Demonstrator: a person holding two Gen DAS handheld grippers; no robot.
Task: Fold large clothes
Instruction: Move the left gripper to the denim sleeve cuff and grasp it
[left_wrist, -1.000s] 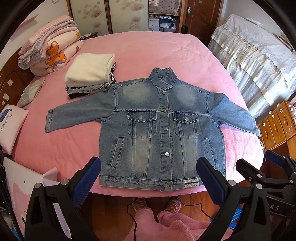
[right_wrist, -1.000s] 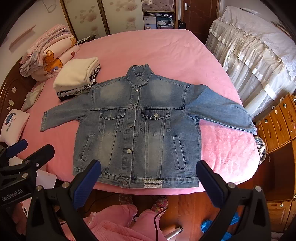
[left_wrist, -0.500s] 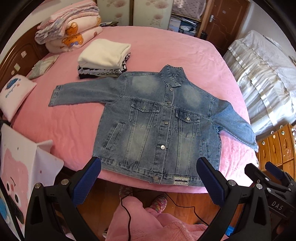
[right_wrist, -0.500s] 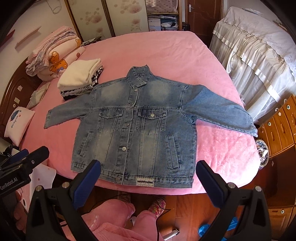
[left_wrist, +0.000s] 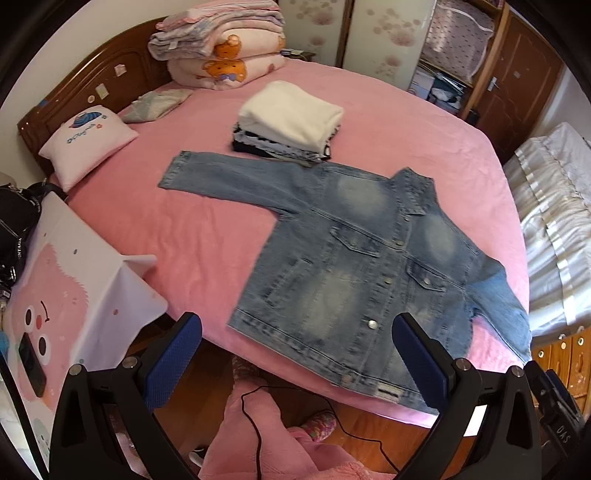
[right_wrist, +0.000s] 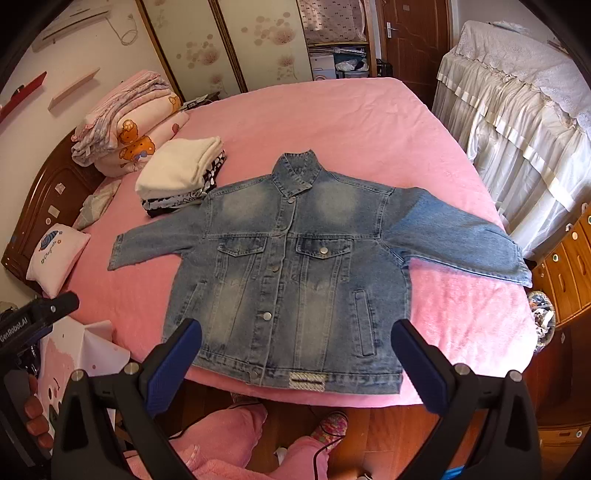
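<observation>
Your left black two-finger gripper with blue pads (left_wrist: 297, 360) has its jaws spread wide, gripping nothing. Your right black blue-padded gripper (right_wrist: 295, 363) is likewise spread wide and empty, its fingers pointing forward.

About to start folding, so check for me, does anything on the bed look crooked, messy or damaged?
Nothing stands out. The denim jacket lies flat, front up and buttoned, both sleeves spread out on the pink bed. Only its right sleeve cuff reaches the bed's edge. The folded clothes stack looks tidy.

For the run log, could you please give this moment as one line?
denim jacket flat, unfolded on bed | left gripper open, empty | right gripper open, empty
</observation>
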